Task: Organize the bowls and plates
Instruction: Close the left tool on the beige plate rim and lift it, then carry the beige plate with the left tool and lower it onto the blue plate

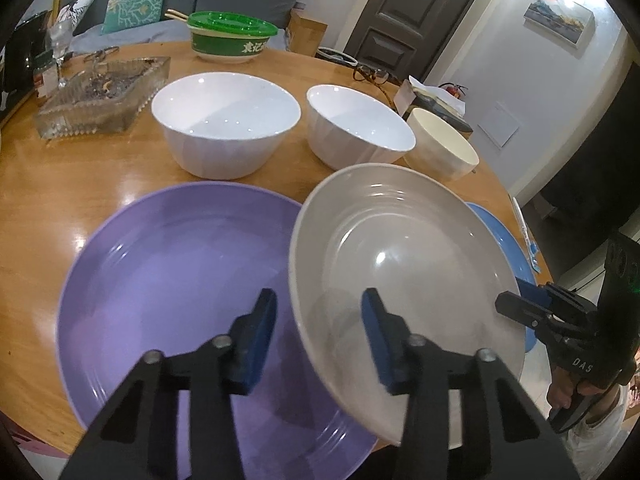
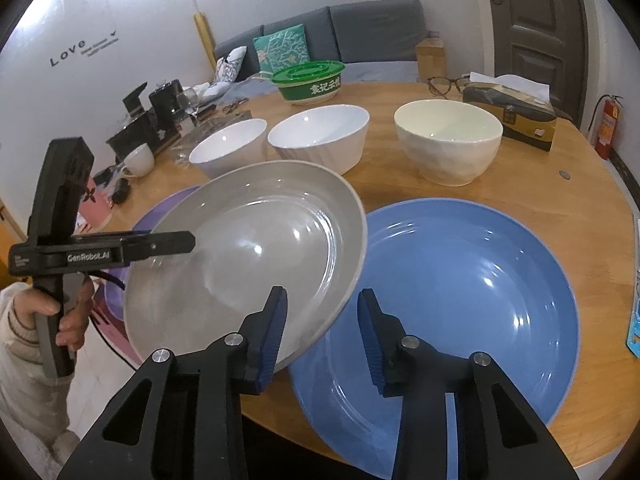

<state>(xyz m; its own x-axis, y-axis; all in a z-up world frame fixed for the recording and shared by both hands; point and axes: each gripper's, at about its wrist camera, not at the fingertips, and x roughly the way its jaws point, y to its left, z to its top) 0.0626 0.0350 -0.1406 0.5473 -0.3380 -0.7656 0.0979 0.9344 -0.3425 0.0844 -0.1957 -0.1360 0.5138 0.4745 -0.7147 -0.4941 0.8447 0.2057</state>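
A grey plate point(image 1: 404, 280) is held tilted above the table between a purple plate point(image 1: 176, 304) and a blue plate point(image 2: 460, 300). My left gripper point(image 1: 320, 336) straddles its left rim with the jaws apart, one finger over the purple plate, one inside the grey plate. My right gripper point(image 2: 322, 332) straddles its right rim point(image 2: 348, 280) the same way, jaws apart. Two white bowls point(image 1: 226, 124) point(image 1: 360, 124) and a cream bowl point(image 1: 444, 142) stand in a row behind the plates. The blue plate shows only as a sliver in the left wrist view point(image 1: 500, 236).
A green-lidded bowl point(image 1: 232, 34), a glass ashtray point(image 1: 104, 94), glasses point(image 2: 446, 84) and a tissue box point(image 2: 510, 114) sit at the back of the round wooden table point(image 1: 48, 200). A white cup point(image 2: 140, 160) and dark appliances are at the left edge. A sofa stands behind.
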